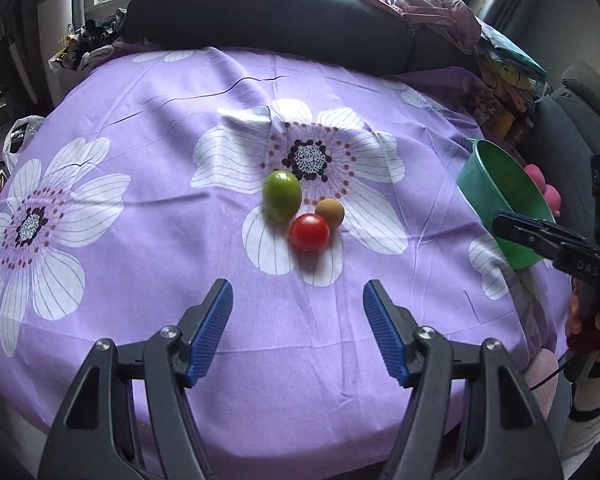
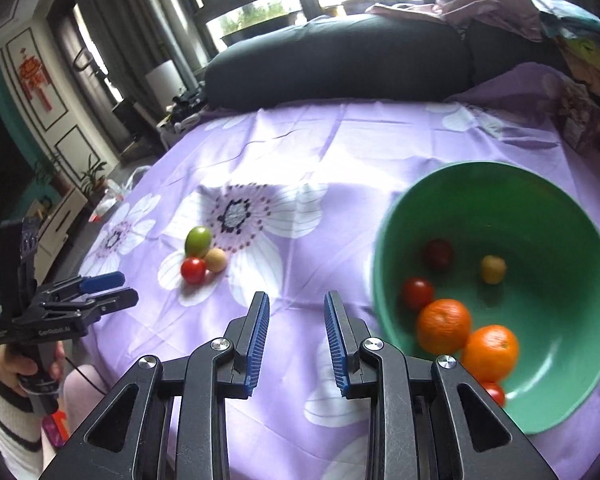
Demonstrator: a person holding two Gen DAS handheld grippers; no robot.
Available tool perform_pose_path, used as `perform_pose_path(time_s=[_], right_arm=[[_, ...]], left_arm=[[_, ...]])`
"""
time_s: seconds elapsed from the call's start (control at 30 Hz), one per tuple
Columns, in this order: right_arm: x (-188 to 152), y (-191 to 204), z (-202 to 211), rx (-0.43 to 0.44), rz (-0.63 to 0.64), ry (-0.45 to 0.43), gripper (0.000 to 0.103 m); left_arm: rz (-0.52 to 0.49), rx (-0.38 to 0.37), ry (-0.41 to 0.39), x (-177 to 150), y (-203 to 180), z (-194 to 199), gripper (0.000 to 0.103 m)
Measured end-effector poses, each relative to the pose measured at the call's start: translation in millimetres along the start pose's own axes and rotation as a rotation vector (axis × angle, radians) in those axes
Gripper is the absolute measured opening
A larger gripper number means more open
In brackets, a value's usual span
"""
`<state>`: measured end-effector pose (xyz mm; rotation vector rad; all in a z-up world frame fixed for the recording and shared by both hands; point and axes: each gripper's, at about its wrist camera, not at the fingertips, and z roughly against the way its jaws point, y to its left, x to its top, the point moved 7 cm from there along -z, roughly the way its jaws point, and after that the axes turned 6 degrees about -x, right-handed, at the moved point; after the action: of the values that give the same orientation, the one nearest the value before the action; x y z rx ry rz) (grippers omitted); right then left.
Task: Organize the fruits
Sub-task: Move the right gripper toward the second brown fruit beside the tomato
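straight ahead of the left gripper (image 1: 298, 300), a short way beyond its spread, empty jaws, three small fruits lie in a touching cluster on the purple flowered tablecloth (image 1: 140, 92): an oval green fruit (image 1: 281, 195) at the far left, a round red cherry tomato (image 1: 309, 232) nearest the jaws, and a small tan-brown round fruit (image 1: 329, 213) to the right of it. the green fruit's long axis runs roughly away from the jaws, tilted slightly; the other two are near spheres, so grip direction matters little for them.

from the right gripper (image 2: 296, 308), whose jaws also stand apart with nothing between them, the same cluster sits forward and to the left, farther off than it is from the left one. so the left gripper looks the nearer and better lined up, and the tomato, lying first in its path, seems the likely next pick.

just right of the right jaws sits the round green plastic bowl (image 2: 560, 216), tilted toward the camera. it holds two orange mandarins (image 2: 443, 326) touching each other near the close rim, red tomatoes (image 2: 417, 293), one dark red, another half hidden behind the right finger, and a small yellowish fruit (image 2: 493, 269) farther in. the bowl lies well apart from the cluster, to its right, so any fruit lifted by the left gripper would need carrying rightward across the cloth.
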<state>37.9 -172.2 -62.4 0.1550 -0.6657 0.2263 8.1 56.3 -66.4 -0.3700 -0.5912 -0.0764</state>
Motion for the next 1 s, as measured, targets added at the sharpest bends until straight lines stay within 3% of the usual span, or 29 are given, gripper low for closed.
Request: perform_pose_path(time_s=[0.37, 0.77, 1.0], right_arm=[[-1.6, 60.8, -50.4, 0.091, 0.115, 0.116, 0.028], [7.2, 63.1, -65.9, 0.088, 0.120, 0.144, 0.028], [8.6, 63.3, -76.3, 0.081, 0.135, 0.176, 0.028]], left_arm=[[-0.016, 0.020, -0.041, 0.2, 0.1, 15.8, 0.068], [-0.130, 0.012, 0.022, 11.4, -11.3, -21.1, 0.068], [-0.142, 0.000, 0.075, 10.0, -6.0, -43.7, 0.066]])
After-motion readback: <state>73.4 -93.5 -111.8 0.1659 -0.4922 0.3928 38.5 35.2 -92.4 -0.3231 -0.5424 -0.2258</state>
